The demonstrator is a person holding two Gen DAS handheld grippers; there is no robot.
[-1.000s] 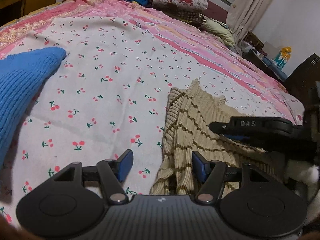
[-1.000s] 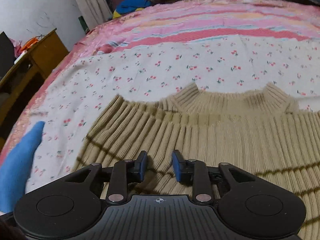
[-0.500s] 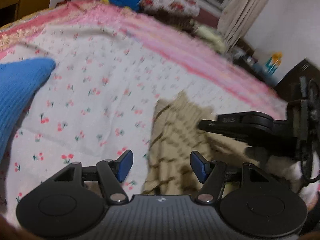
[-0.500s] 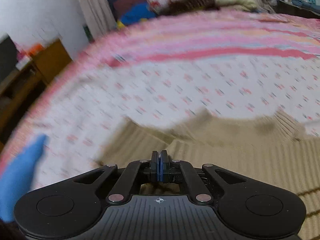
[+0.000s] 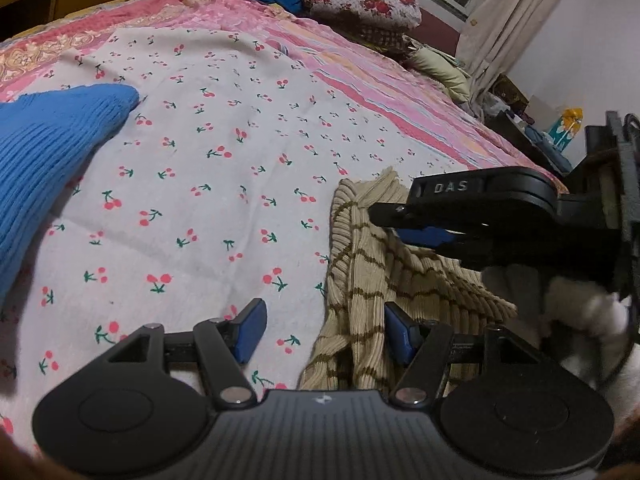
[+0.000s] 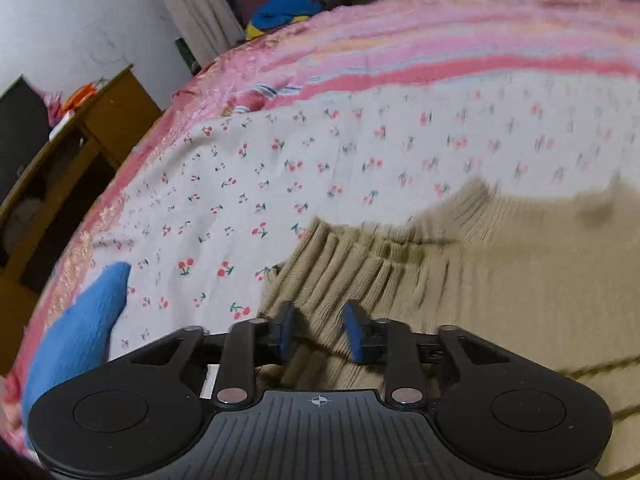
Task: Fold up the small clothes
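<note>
Item, far left of both tools: blue ribbed knit garment (image 5: 44, 160), a rounded corner of it lying on the white cherry-print bed sheet (image 5: 224, 184), well apart from the sweater.

Item, left gripper (image 5: 322, 330): black frame, blue pads; jaws stand wide and grasp nothing. Its left pad hangs over bare sheet; its right pad is over the sweater's near edge. Whether that pad touches the knit cannot be told.

Item, beige ribbed knit sweater with thin brown stripes (image 5: 372, 280): small, chunky vertical rib, stripes crossing the rib in wavy lines. It lies on the sheet ahead and right of the left gripper, bunched into folds with a ribbed cuff or hem edge pointing away. From the right tool it spreads wide, a ribbed collar at its far edge; detail there is blurred.

Item, right gripper (image 6: 320, 334): same build; jaws have just been opening and now stand a little apart, the sweater's ribbed fabric below and between the pads, not pinched.

Item, beyond the sheet: pink striped bedspread (image 5: 360, 80).
</note>
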